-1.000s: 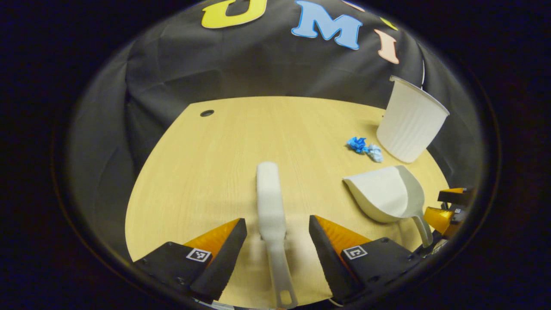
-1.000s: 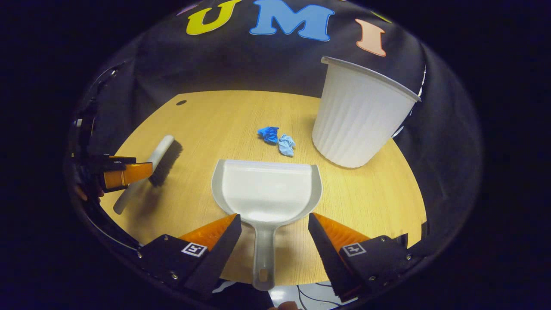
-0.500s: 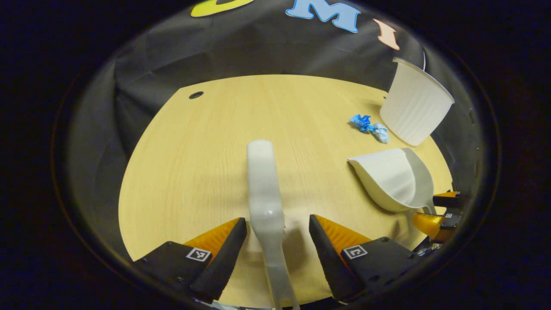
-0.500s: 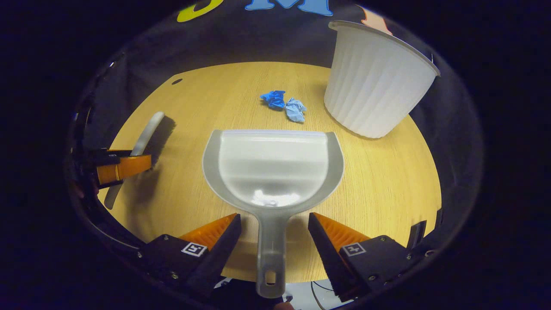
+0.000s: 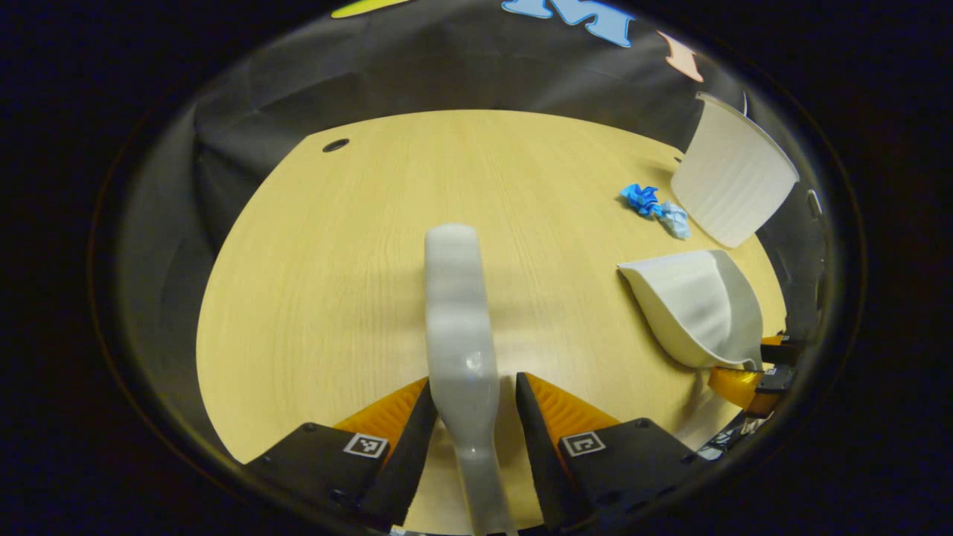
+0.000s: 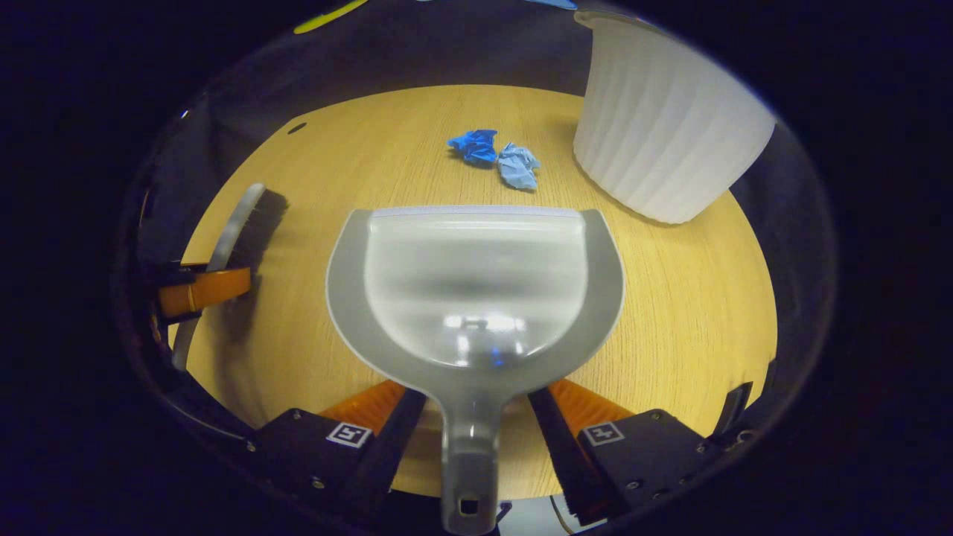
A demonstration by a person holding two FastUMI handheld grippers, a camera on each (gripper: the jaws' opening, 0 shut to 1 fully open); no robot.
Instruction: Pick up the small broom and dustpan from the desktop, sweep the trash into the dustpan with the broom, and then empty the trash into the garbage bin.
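The small white broom lies on the wooden desktop, handle toward me. My left gripper is shut on its handle, both fingers against it. The grey dustpan lies flat, mouth facing two crumpled blue paper scraps. Its handle runs between the fingers of my right gripper, which stands open with a small gap on each side; the pan hides the fingertips. The white ribbed garbage bin stands at the far right. In the right gripper view the broom sits at the left with the left gripper on it.
A cable hole sits near the desktop's far left corner. The desk's near edge lies just under both grippers. In the left gripper view, the dustpan, the scraps, the bin and the right gripper show at the right.
Both grippers moved forward and down over the handles. The left fingers narrowed until they met the broom handle. The right fingers narrowed slightly around the dustpan handle.
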